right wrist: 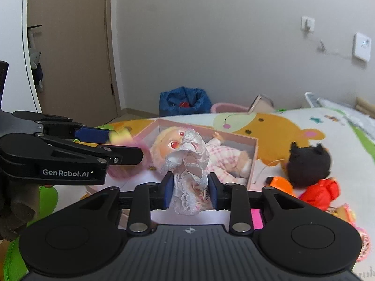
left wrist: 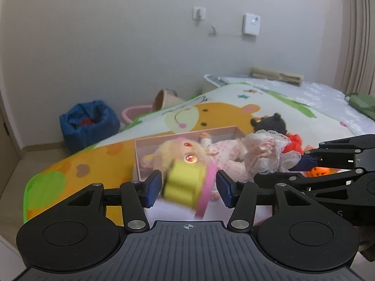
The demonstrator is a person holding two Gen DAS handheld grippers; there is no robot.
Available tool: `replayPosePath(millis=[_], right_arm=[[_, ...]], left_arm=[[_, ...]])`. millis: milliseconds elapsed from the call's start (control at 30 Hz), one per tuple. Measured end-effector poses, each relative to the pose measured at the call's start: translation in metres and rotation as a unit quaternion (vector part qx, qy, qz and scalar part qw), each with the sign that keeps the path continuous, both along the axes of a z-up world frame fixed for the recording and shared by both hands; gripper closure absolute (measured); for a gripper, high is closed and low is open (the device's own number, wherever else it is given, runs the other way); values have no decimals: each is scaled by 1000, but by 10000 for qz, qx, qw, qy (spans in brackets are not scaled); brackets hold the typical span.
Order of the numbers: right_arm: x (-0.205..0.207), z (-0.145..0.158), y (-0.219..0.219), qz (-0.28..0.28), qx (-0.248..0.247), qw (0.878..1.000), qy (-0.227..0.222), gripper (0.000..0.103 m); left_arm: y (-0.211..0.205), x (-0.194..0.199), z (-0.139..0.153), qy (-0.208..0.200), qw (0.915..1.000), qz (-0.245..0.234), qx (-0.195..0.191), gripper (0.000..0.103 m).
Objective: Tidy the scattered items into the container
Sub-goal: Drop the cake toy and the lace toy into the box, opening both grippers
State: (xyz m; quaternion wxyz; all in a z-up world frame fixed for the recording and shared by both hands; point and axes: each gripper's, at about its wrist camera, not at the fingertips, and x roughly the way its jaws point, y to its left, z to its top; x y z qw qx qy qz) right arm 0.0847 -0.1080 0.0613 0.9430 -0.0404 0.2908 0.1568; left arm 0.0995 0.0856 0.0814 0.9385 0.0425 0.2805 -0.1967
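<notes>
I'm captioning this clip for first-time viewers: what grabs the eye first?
The blonde doll with red eyes, lying in the pink box on the cartoon play mat. The right gripper pinches a lacy doll dress over it; the open left gripper frames a blurred yellow-and-pink toy.

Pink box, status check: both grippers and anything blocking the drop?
Left gripper open, blurred yellow-pink toy between fingers. Right gripper shut on lace dress above pink box. Doll fills box.

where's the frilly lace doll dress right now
The white and pink lace doll dress is clamped in the right gripper, held above the pink box's near edge, over the blonde doll.
</notes>
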Motion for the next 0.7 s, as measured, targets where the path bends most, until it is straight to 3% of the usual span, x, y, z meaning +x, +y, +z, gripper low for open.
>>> replayPosePath(millis=[100, 267, 500, 700], right_arm=[[3, -7, -1, 26, 37, 10000, 78, 68], [1, -9, -7, 75, 106, 9999, 52, 56], [-14, 0, -25, -61, 176, 9996, -197, 55], [-38, -9, -76, -721, -90, 9968, -346, 50]], left_arm=[[3, 9, -7, 112, 9999, 34, 21, 42], [3, 15, -12, 170, 9998, 94, 29, 33], [-9, 10, -9, 161, 9998, 124, 51, 30], [-46, -9, 0, -14, 9995, -294, 68, 28]])
